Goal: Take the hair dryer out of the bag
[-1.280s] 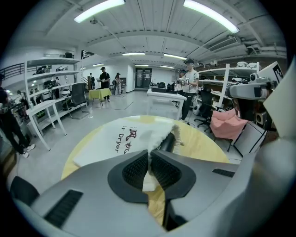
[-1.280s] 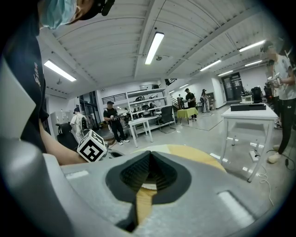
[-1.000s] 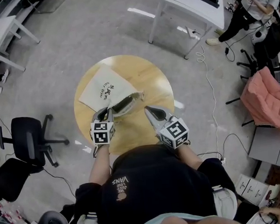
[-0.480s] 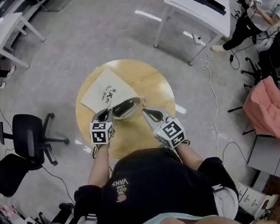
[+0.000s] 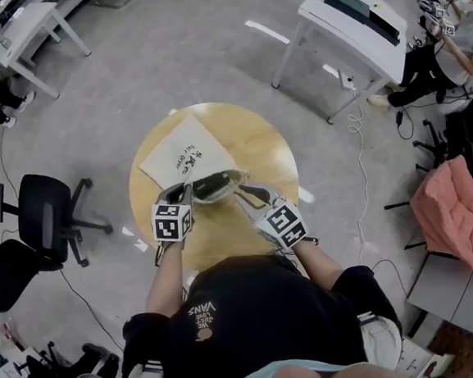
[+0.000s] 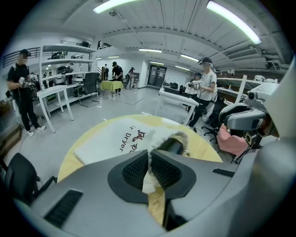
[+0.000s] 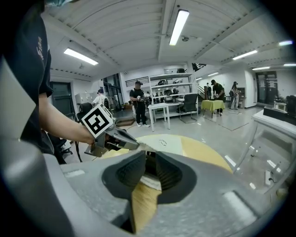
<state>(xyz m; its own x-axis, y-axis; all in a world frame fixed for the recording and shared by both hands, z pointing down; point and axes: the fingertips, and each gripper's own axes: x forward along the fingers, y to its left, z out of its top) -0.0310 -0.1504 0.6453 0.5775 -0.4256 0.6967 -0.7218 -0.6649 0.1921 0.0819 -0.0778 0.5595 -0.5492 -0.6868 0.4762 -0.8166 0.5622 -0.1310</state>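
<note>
A white cloth bag (image 5: 180, 152) with dark print lies on the round wooden table (image 5: 261, 141), its mouth toward me. The dark hair dryer (image 5: 211, 184) shows inside the mouth and also in the left gripper view (image 6: 172, 146). My left gripper (image 5: 184, 190) is shut on the left edge of the bag's rim; white cloth sits pinched between its pads (image 6: 149, 159). My right gripper (image 5: 242, 192) is at the right end of the mouth. Its jaws are opening, a narrow gap (image 7: 150, 162) with the bag's rim (image 7: 151, 182) just past it, not pressed.
A black office chair (image 5: 47, 229) stands left of the table. A white desk (image 5: 353, 17) is at the back right, a pink cloth (image 5: 452, 206) over a chair at the right. Cables (image 5: 356, 149) run over the floor. People stand at the room's edges.
The right gripper has moved left and down to the right end of the bag's mouth, and its jaws have parted a little. The left gripper has kept its hold on the rim.
</note>
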